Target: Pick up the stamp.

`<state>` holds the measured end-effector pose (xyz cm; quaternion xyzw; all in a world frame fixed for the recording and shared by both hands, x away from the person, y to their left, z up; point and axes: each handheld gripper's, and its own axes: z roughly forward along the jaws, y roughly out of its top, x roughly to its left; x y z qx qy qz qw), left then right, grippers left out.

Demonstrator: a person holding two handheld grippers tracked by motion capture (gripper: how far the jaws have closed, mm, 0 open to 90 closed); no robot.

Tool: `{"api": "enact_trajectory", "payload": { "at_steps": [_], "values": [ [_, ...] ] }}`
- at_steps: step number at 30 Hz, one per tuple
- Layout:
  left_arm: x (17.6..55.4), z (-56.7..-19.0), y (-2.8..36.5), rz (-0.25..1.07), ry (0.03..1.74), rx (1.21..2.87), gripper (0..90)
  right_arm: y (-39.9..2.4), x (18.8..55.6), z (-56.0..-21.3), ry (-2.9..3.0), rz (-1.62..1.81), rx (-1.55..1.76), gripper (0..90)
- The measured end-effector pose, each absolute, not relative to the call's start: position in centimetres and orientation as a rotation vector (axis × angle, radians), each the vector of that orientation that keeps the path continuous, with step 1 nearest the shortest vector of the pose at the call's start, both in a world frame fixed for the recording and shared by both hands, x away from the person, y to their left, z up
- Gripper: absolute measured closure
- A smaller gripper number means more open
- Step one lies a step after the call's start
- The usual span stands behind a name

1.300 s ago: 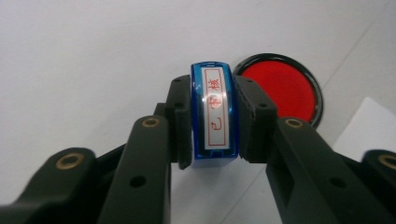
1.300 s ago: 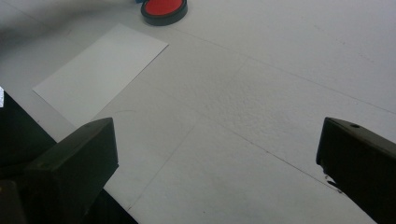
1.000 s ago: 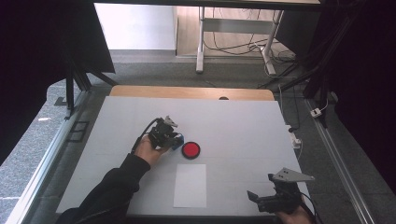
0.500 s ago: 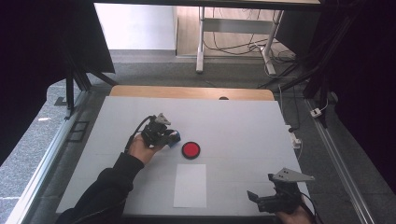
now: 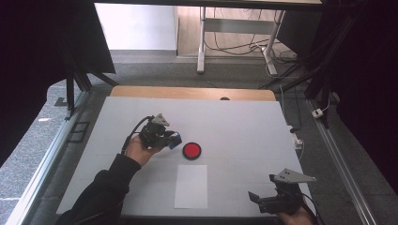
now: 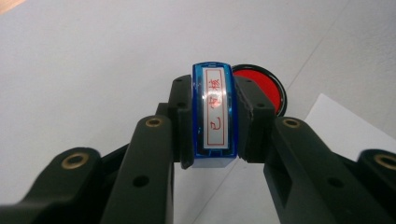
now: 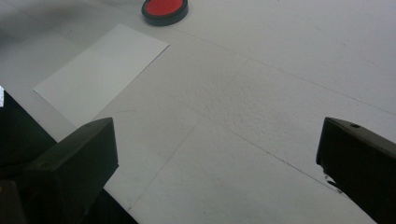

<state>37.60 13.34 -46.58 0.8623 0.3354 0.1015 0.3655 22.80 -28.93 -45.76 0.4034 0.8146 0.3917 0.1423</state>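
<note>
White table [image 5: 244, 126], left gripper [image 5: 170, 137] level, jaws around blue stamp [image 6: 215, 114].

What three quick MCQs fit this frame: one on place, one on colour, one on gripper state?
1. The ink pad lies where relative to the paper sheet?
A. beyond its far edge
B. on top of it
C. at its right

2. The stamp body is
A. green
B. blue
C. yellow

3. The left gripper is
A. open, nothing between the jaws
B. shut on the paper
C. shut on the stamp

Key: 1 A, high view shows the pad just past the sheet; 2 B, blue casing in the left gripper view; 3 C, both jaws press its sides.
</note>
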Motion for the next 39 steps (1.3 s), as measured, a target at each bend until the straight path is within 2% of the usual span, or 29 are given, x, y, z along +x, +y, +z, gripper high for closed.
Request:
{"api": "enact_trajectory", "payload": {
  "at_steps": [17,39],
  "values": [
    [35.4,-44.9,14.3,0.233,0.781,2.207,70.3,-28.9,22.8,-45.7,2.351,1.126,1.158,0.0],
    [31.7,-43.9,15.2,0.114,0.696,2.125,70.3,-28.8,22.8,-45.7,2.353,1.127,1.153,0.0]
  ]
}}
